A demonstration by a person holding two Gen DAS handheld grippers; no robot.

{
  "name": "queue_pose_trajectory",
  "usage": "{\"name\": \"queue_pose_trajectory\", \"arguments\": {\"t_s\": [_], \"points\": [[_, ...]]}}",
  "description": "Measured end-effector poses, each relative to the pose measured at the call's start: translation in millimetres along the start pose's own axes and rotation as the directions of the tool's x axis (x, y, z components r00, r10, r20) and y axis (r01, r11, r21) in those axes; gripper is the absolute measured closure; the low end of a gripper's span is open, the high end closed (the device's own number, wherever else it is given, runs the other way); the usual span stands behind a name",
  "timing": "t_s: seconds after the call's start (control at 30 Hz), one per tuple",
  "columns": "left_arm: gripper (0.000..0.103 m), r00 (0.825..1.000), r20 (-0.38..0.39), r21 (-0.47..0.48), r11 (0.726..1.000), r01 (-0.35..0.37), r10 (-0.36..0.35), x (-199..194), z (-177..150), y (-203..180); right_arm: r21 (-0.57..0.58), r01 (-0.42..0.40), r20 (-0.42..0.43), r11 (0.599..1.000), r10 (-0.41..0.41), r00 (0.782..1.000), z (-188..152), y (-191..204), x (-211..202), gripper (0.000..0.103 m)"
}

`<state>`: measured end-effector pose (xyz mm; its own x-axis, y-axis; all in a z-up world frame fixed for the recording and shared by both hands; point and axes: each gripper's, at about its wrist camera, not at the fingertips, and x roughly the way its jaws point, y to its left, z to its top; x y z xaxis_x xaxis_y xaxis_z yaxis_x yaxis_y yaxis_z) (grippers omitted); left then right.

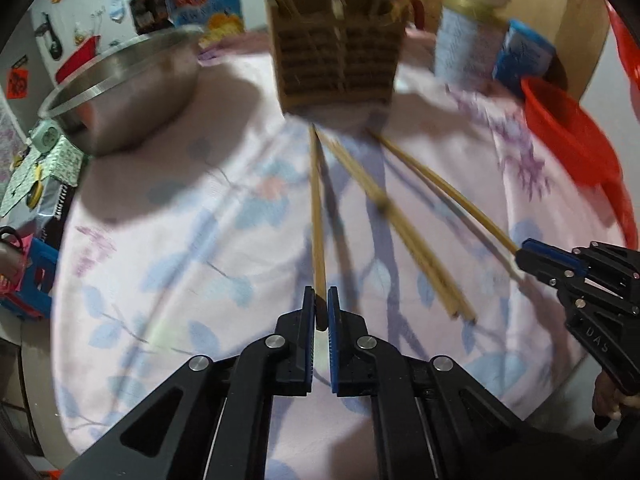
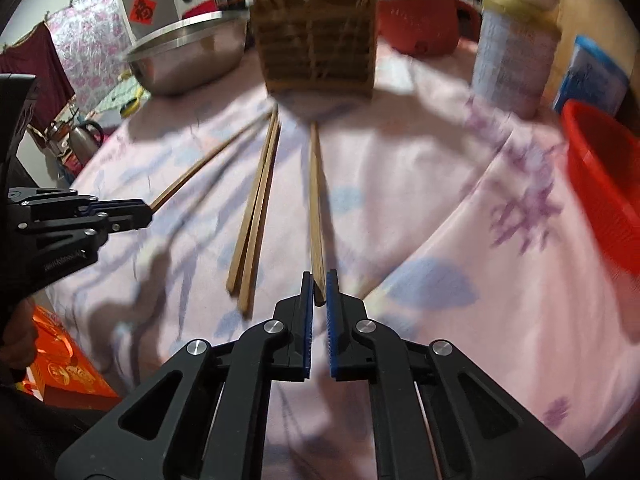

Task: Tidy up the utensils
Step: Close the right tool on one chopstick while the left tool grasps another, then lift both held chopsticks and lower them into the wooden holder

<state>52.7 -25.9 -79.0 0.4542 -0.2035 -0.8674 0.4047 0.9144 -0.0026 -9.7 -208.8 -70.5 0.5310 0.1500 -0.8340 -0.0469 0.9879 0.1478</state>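
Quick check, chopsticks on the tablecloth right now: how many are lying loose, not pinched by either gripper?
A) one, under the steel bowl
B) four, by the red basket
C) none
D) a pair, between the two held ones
D: a loose pair of chopsticks lies on the cloth between the chopstick in the left gripper and the chopsticks in the right gripper.

left gripper point(image 1: 321, 308) fingers pinched — right gripper point(image 2: 319, 290) likewise
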Motion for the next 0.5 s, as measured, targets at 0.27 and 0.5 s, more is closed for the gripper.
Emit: {"name": "queue_pose_trajectory", "arguments": {"t_s": [0.27,0.5], "points": [[0.097,0.978,0.179,-0.08,0.993,-0.091,0.105,-73,58,3,-0.061,-0.036,0.218,0.997,0.048,0.975,75,-25,-54,0.096],[0.097,0.961,0.228,-0.15,0.981,-0.121,0.154,-102,96,-3,-0.127,-0.114,0.275,0.985,0.146,0.95,127,-39,-71,0.097]]}}
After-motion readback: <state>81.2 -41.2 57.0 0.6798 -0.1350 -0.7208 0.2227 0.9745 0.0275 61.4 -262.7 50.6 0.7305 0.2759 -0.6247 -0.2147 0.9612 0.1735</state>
